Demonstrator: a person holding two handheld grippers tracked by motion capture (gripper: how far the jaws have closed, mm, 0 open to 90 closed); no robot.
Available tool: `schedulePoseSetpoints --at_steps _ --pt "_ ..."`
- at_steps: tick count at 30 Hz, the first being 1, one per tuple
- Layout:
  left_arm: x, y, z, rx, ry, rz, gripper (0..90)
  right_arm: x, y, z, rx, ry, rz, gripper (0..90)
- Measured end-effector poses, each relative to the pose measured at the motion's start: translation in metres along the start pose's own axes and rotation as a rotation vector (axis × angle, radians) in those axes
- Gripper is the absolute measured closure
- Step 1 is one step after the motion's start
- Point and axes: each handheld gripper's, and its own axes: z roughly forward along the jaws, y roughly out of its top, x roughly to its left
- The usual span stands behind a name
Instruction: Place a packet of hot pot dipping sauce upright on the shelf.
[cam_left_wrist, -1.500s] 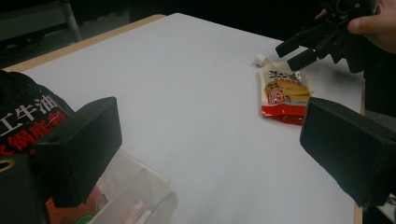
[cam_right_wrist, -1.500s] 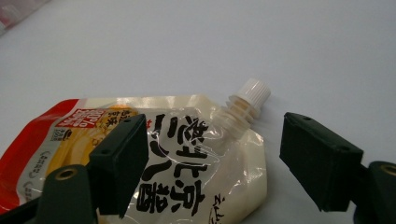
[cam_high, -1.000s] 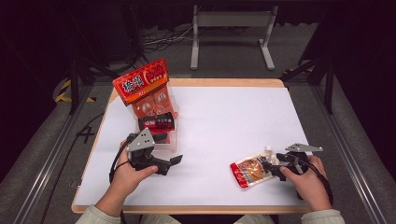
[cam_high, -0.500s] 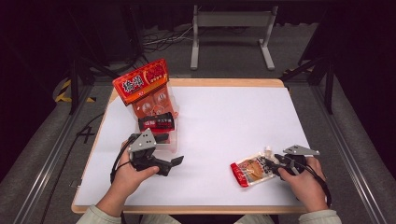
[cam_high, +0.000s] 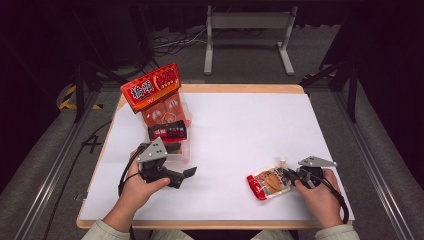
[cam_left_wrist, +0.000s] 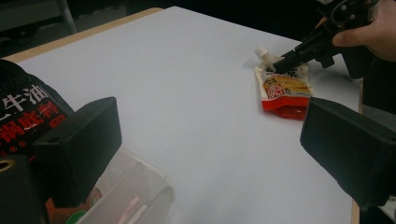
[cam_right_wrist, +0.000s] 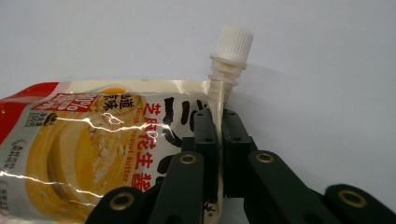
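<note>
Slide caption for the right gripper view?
Right gripper pinches spouted sauce pouch at its top edge beneath the white cap.

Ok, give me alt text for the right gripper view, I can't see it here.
The right claw is shut on the top edge of a spouted sauce pouch, just below its white screw cap. The pouch lies flat on the white table, its yellow and red label facing up.

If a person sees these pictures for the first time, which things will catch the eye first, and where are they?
First comes the spouted pouch, red and yellow, lying at the near right of the white table; the right gripper has just closed on its top edge below the white cap. Next is the bright red-orange package standing at the far left in a clear container, with the left gripper open beside it.
</note>
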Motion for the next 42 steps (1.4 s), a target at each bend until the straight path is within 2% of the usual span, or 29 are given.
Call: schedulePoseSetpoints --at_steps 5,8,11,15,22,28,30,32,35,42 --pt "0.001 0.0 -0.003 -0.007 0.003 -0.007 6.5 -0.002 0.007 -0.006 -0.028 0.038 0.022 88.5" --pt "0.001 0.0 -0.003 -0.007 0.002 -0.009 6.6 -0.002 0.013 -0.014 -0.076 0.069 0.029 88.5" --pt "0.002 0.001 -0.004 -0.004 0.0 -0.003 6.6 0.0 0.023 -0.027 -0.136 0.124 0.042 88.6" --pt "0.002 0.004 -0.003 -0.005 -0.006 0.0 6.8 0.007 0.035 -0.044 -0.189 0.145 0.012 88.6" --pt "0.002 0.004 -0.004 -0.004 -0.006 -0.002 6.8 0.017 0.053 -0.063 -0.261 0.179 -0.04 88.7" --pt "0.001 0.005 -0.005 -0.004 -0.009 0.004 6.9 0.025 0.068 -0.073 -0.283 0.192 -0.088 88.7" --pt "0.0 0.006 -0.005 -0.005 -0.014 0.009 7.1 0.026 0.075 -0.076 -0.3 0.224 -0.105 88.7" --pt "-0.001 0.006 -0.006 -0.003 -0.016 0.014 7.1 0.027 0.078 -0.077 -0.306 0.233 -0.114 88.7" --pt "-0.002 0.006 -0.006 -0.008 -0.015 0.01 7.2 0.031 0.088 -0.08 -0.315 0.283 -0.118 88.7" --pt "-0.002 0.006 -0.011 -0.023 -0.023 -0.002 8.4 0.047 0.109 -0.082 -0.312 0.34 -0.183 88.6"
